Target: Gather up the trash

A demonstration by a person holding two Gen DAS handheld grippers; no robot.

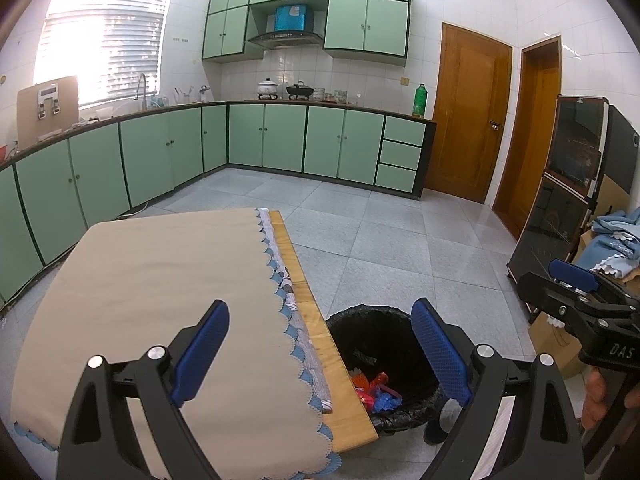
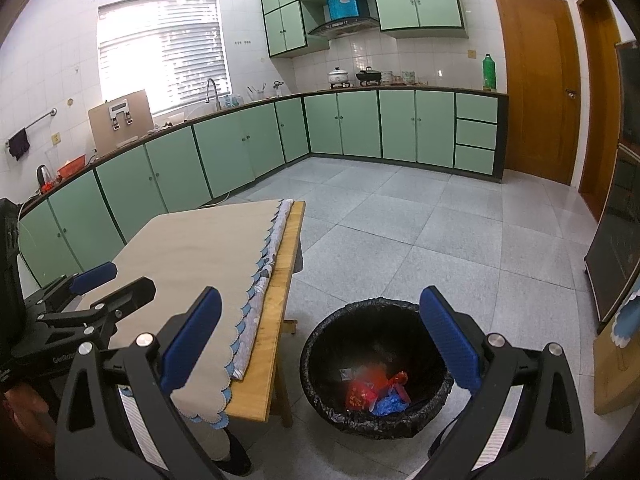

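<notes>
Blue-padded black fingers of the left gripper (image 1: 320,354) fill the bottom of the left wrist view, spread wide apart with nothing between them. They hang above the near end of a wooden table (image 1: 316,328) covered by a beige cloth with a blue scalloped edge (image 1: 160,280). The right gripper (image 2: 320,346) is likewise spread wide and holds nothing, hovering over the floor just beside the table's long edge; its blue pad shows at the right edge of the left wrist view (image 1: 573,274), where whether it is spread or shut cannot be told.

Below and between the two tools stands a round bin lined with a black plastic bag (image 2: 320,344), on the floor close against the table's edge. At its bottom lies the trash: a crumpled red wrapper (image 2: 362,390) touching a crumpled blue plastic piece (image 2: 390,400), with a small pale scrap (image 2: 345,374) just beside them.

Further out spreads a grey speckled tile floor (image 2: 440,240). Along the far walls runs an L-shaped row of mint-green cabinets with a dark counter (image 2: 340,128), carrying a white lidded pot (image 2: 338,76), a black pan (image 2: 370,75) and a green bottle (image 2: 489,72). Matching upper cabinets (image 2: 416,0) flank a range hood, a bright window with blinds (image 2: 164,52) sits left, and a brown wooden door (image 2: 536,84) stands right.
</notes>
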